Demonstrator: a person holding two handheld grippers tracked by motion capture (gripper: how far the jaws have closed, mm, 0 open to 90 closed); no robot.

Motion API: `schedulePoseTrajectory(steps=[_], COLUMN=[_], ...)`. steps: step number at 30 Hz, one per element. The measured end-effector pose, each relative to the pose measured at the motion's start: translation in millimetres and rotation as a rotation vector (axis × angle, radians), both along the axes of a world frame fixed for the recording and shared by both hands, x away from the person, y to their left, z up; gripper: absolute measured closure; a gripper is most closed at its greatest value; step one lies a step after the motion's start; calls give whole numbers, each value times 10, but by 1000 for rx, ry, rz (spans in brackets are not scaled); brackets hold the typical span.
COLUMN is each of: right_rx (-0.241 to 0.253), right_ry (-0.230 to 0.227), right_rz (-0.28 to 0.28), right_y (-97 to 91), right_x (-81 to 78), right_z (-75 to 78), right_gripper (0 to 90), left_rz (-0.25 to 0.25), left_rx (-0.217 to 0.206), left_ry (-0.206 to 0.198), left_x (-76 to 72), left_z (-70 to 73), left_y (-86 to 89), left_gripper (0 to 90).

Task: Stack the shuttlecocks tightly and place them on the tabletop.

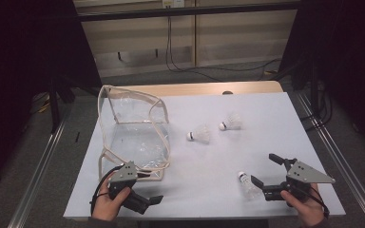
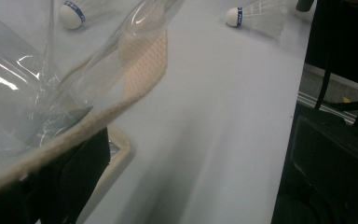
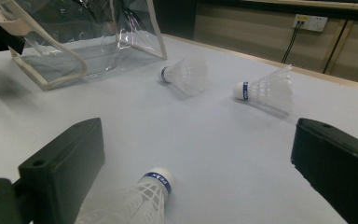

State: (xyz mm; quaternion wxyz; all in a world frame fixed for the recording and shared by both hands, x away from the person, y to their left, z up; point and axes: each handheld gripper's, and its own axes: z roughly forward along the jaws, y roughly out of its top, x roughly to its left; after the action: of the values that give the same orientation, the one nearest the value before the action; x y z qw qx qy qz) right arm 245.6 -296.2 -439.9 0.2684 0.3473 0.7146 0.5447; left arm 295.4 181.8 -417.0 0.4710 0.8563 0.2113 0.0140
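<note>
R gripper [image 1: 269,170] open round shuttlecock [image 1: 245,182]; 2 shuttlecocks [image 1: 200,134] beyond.

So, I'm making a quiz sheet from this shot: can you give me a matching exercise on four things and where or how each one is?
Things:
1. clear bag
2. nearest shuttlecock
3. left tongs
4. right tongs

States:
a. open, jaws wide apart
b. lying on the table between two jaws
c. standing open at the table's left
d. at the bag's cream rim

Pairs: 1-c, 2-b, 3-d, 4-a
</note>
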Motion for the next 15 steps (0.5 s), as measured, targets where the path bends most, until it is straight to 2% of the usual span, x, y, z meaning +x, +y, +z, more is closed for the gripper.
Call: schedulePoseTrajectory(steps=[8, 11, 15], right_rx=[1, 0, 1], right_ry=[1, 2, 0], right_rz=[7, 11, 17], right_y=[8, 18, 25], right_x=[10, 8, 9], right_z=[-4, -2, -2], right_gripper=[20, 21, 21], left_rz=[17, 22, 21], left_rx=[-13, 7, 3], left_ry=[-8, -14, -15], left_x=[-15, -21, -23], left_z=[7, 10, 9], left_y=[66, 80, 104], left_gripper=[45, 45, 44])
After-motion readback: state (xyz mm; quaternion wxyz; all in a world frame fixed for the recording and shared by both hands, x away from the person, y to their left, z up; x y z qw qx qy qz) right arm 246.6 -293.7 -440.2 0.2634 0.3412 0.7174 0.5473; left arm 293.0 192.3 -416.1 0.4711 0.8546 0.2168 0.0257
